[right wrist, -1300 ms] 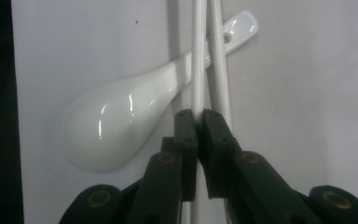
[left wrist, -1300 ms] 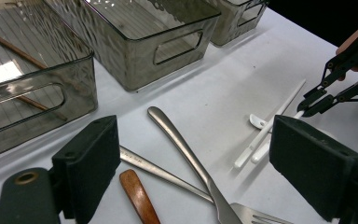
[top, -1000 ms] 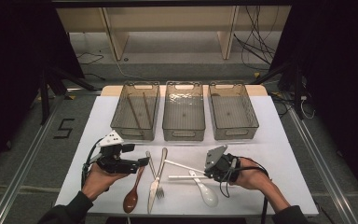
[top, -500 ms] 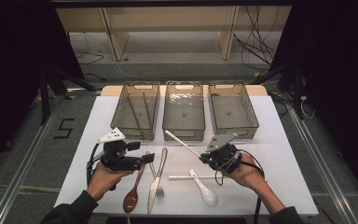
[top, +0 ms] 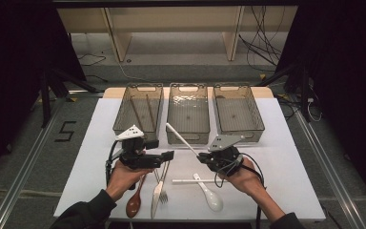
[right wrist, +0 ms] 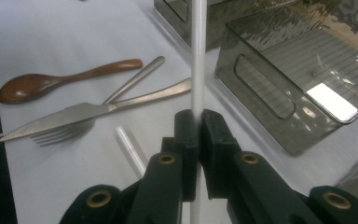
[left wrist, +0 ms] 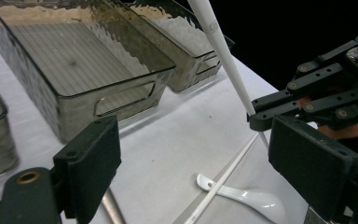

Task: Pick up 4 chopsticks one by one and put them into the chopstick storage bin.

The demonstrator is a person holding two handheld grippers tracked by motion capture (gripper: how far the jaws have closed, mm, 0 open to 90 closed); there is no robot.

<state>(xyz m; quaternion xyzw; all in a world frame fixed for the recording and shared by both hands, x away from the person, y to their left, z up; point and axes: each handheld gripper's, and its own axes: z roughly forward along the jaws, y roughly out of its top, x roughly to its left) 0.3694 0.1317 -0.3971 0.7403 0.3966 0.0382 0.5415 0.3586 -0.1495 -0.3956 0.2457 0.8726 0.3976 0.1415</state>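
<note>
Three bins [top: 189, 102] behind cutlery [top: 158, 188] — chopstick [top: 193, 181] right.

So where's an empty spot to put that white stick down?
The middle bin and right bin are bare inside, and the mat right of the right gripper is free. It is crowded in front, by the knife, fork and white spoon.

White-topped table [top: 290, 162] sits centre frame on grey carpet floor [top: 24, 143]. Black curtains [top: 9, 57] fill upper left and upper right. Light wood shelving [top: 176, 24] along the top edge, loose cables [top: 262, 45] beside it. A "5" marked on the floor [top: 66, 131] at left; metal rails [top: 19, 186] flank both sides.
</note>
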